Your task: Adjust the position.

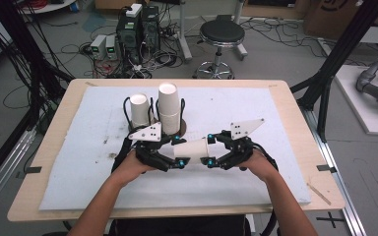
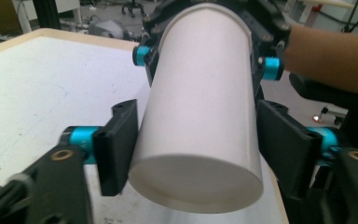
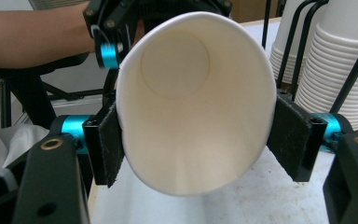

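A white paper cup (image 1: pixel 191 149) lies on its side in the air over the mat, held between my two grippers. My left gripper (image 1: pixel 179 152) has its pads against the cup's base end. In the left gripper view the closed base (image 2: pixel 198 186) faces the camera, and both pads of the left gripper (image 2: pixel 198 149) touch its sides. My right gripper (image 1: pixel 209 150) holds the rim end. In the right gripper view the open mouth of the cup (image 3: pixel 191 107) is squeezed into an oval between the pads of the right gripper (image 3: pixel 196 140).
Two stacks of white cups (image 1: pixel 168 110) (image 1: pixel 139 110) stand upright in black wire holders just behind the grippers, and show at the right as stacked cups (image 3: pixel 335 70). A white foam mat (image 1: pixel 256 182) covers the wooden table (image 1: pixel 49 162). A stool (image 1: pixel 221 34) and computers stand on the floor beyond.
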Demonstrator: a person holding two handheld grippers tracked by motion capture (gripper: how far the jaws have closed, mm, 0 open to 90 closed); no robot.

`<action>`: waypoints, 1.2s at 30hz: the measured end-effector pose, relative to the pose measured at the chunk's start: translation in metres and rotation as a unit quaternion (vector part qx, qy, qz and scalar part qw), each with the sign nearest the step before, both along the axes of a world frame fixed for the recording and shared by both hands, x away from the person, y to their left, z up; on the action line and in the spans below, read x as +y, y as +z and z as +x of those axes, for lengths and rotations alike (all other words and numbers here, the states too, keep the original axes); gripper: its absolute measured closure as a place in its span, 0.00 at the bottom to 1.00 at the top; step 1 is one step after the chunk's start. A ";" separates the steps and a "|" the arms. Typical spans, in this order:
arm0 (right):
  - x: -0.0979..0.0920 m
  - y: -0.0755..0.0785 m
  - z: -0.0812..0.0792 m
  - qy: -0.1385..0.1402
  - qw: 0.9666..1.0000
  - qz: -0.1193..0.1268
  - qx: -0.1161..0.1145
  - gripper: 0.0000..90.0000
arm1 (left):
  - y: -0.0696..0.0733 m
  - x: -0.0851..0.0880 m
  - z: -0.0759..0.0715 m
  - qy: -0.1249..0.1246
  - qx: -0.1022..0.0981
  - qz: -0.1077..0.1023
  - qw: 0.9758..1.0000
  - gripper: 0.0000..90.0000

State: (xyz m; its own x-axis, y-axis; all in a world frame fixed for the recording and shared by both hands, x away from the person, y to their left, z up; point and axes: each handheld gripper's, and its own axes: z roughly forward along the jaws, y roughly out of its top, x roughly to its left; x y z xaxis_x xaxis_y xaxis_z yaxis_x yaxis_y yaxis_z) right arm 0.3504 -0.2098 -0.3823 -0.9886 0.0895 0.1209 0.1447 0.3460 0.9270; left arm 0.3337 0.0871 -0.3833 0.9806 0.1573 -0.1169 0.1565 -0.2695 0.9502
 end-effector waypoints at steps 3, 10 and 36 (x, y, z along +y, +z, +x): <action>-0.001 0.001 0.000 0.003 1.000 0.003 0.006 0.33 | -0.001 -0.001 -0.001 -0.008 -0.002 0.006 1.000 0.39; -0.003 0.004 0.001 -0.018 0.998 0.047 0.032 0.22 | -0.003 0.000 0.000 -0.007 0.004 -0.031 0.999 0.40; 0.001 0.005 -0.001 -0.014 1.000 0.021 0.006 0.33 | -0.011 -0.014 -0.003 -0.001 -0.013 0.043 0.999 0.38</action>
